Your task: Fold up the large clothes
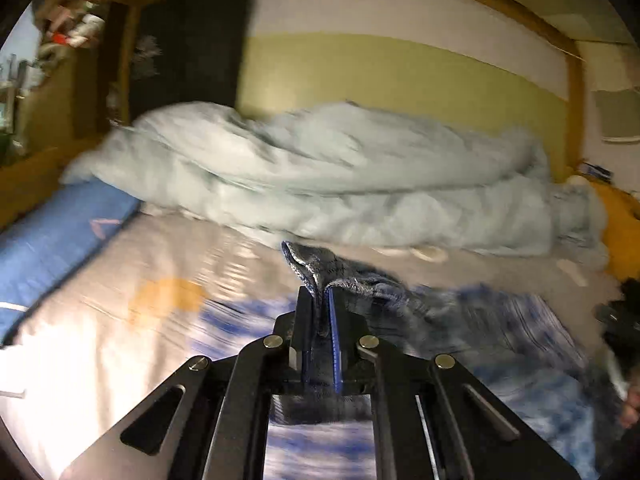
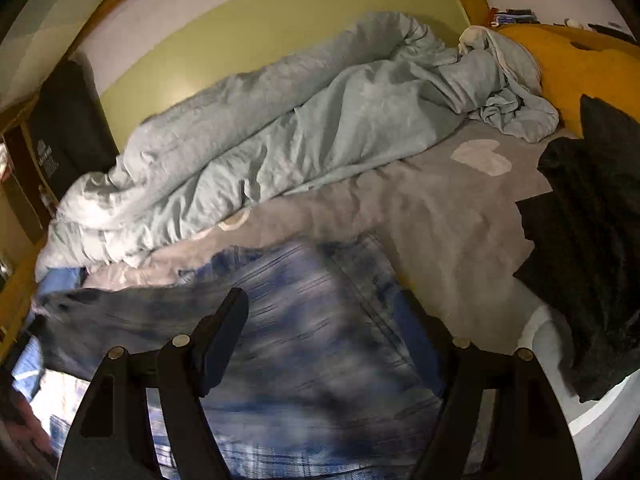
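The left gripper (image 1: 320,300) is closed on the jeans (image 2: 320,320); the right gripper (image 2: 328,320) stands open above them. Behind lies one crumpled duvet (image 2: 260,140), and one dark garment (image 2: 592,240) at right.

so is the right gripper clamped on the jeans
No, the right gripper hangs with jaws wide apart above the jeans, pinching nothing.

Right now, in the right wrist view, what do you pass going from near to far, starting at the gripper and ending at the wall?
Right gripper, jaws open → blue jeans lying beneath it → bare grey sheet → rumpled light blue duvet → green headboard panel.
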